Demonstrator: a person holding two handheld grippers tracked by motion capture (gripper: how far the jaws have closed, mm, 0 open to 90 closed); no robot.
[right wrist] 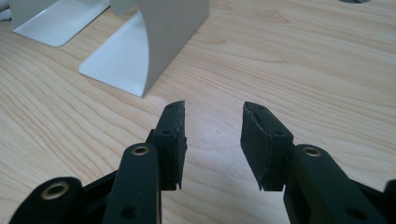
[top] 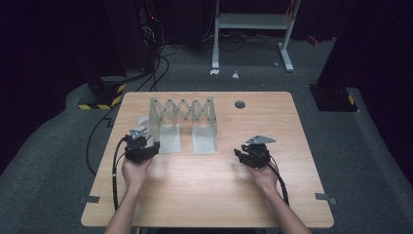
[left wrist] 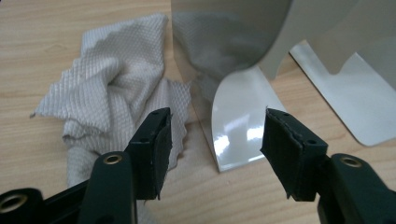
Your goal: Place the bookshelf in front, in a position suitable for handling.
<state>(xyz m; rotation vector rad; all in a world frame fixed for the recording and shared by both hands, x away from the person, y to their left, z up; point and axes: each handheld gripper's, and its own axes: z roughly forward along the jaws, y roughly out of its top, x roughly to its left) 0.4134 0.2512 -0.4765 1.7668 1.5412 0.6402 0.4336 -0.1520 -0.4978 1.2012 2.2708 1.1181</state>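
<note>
Plainly, these are the points we weigh at this moment.

Left gripper: our left gripper (left wrist: 217,140) has its jaws spread wide with nothing between them; it hovers low over the table (top: 204,195) on our left side.

Cloth: the crumpled white cloth (left wrist: 112,88) lies on the wood just ahead and to the left of those jaws, its right edge touching the near foot of the grey rack (top: 182,124).

Rack: the rack is an accordion-style stand on two bent sheet-metal feet, upright near the middle of the table; the left foot (left wrist: 238,126) sits straight ahead, between the left gripper's jaws as that view shows it.

Right gripper: our right gripper (right wrist: 212,140) is also parted and holds nothing, over bare wood to the right of the rack, well apart from the cloth.

Step in hand: we judge it to be the approach to pick up the cloth with the left gripper.

Risk, aim: as the jaws point now, closing would catch the metal foot and not the cloth; we need to swing left first.

Risk, snag: a pull on the cloth could drag or tip the rack if a fold is caught under the foot; we cannot tell whether it is.

Risk, grip: pinching only a thin edge may let the loose weave slip out.
</note>
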